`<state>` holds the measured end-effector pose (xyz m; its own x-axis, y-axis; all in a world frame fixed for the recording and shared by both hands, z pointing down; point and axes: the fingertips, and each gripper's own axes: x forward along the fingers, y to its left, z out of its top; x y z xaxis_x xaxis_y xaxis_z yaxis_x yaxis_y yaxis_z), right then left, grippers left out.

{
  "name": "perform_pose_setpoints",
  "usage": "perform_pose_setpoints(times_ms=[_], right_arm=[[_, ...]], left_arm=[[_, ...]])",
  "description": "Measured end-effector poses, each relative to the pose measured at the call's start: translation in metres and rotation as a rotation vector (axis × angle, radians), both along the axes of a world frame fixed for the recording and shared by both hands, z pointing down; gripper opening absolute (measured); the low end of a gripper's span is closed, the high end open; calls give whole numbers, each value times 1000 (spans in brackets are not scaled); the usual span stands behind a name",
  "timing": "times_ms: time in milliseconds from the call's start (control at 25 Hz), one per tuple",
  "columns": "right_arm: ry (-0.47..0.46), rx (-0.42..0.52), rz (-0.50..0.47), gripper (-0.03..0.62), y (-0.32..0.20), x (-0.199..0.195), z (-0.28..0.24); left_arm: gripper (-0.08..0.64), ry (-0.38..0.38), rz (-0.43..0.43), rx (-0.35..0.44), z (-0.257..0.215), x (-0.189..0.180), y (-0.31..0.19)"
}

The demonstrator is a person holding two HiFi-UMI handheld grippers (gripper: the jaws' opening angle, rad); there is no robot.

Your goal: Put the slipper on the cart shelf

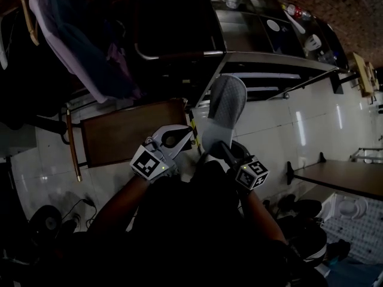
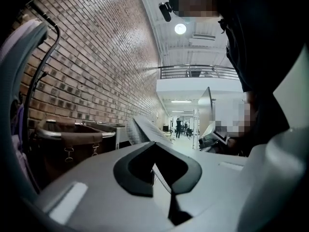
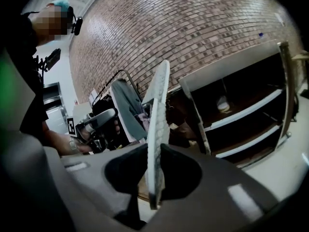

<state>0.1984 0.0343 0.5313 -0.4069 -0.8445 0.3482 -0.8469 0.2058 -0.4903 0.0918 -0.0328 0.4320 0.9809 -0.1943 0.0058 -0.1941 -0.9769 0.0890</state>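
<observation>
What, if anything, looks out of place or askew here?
The slipper is the odd item: it juts out in mid-air, pinched at one end by the right gripper, not lying on the cart shelf. Nothing looks spilled or broken.

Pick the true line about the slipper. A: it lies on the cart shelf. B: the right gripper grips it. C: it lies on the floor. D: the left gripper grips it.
B: the right gripper view shows the slipper pinched between the fingers of the right gripper.
</observation>
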Motion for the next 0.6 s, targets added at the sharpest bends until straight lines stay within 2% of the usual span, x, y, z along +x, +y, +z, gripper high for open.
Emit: perform_pose_setpoints(times_ms=[200,360,600], right_arm=[[-41,-74,34,64,-6,47,33],[-46,-141,-14,64,-17,85,68],[-150,-236,-77,64,-59,148,113]], left_arm=[[3,-22,-4,5,8,25,-7],[3,-37,-42,7,14,59,-20],[3,-64,-126,-3,12,126,-38]])
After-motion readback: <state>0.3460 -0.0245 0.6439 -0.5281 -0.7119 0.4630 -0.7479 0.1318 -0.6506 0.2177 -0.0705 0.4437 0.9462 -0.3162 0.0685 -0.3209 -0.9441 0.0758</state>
